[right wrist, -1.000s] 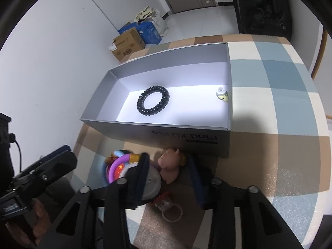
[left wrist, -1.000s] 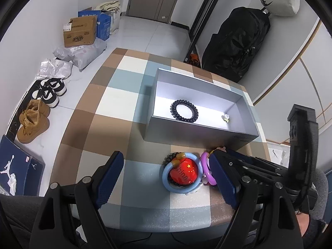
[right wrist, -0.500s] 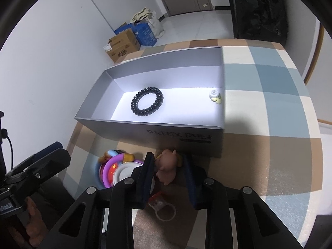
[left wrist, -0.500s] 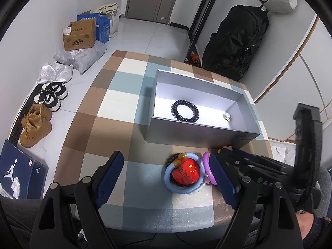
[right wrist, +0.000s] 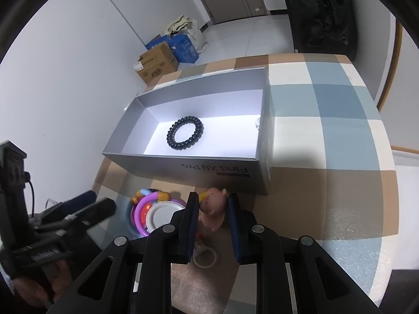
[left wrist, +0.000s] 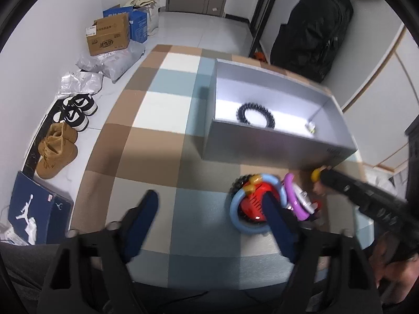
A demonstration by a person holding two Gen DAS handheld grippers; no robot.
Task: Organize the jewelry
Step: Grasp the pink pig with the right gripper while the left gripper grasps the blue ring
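Note:
An open grey box (right wrist: 183, 167) on the checked tablecloth holds a black bead bracelet (right wrist: 185, 132) and a small pale charm (left wrist: 311, 127). In front of it lies a pile: a blue ring (left wrist: 234, 209) around a red badge, a purple ring (right wrist: 142, 204) and a white disc (right wrist: 162, 214). My right gripper (right wrist: 212, 209) is closing, its pads touching both sides of a pink pig figure (right wrist: 213, 206). My left gripper (left wrist: 209, 209) is closing with only the blue ring's left edge between its jaws. Its right finger (left wrist: 272, 209) lies over the red badge.
A small white ring with a red tag (right wrist: 207, 259) lies under the right gripper. The table's near edge (left wrist: 209, 282) is close to the left gripper. Shoes (left wrist: 56, 151), cardboard boxes (left wrist: 108, 36) and a black bag (left wrist: 316, 26) stand on the floor around the table.
The right jaws have narrowed onto the pink pig. The left jaws have narrowed, and the left gripper has shifted right, so its right finger now covers the red badge.

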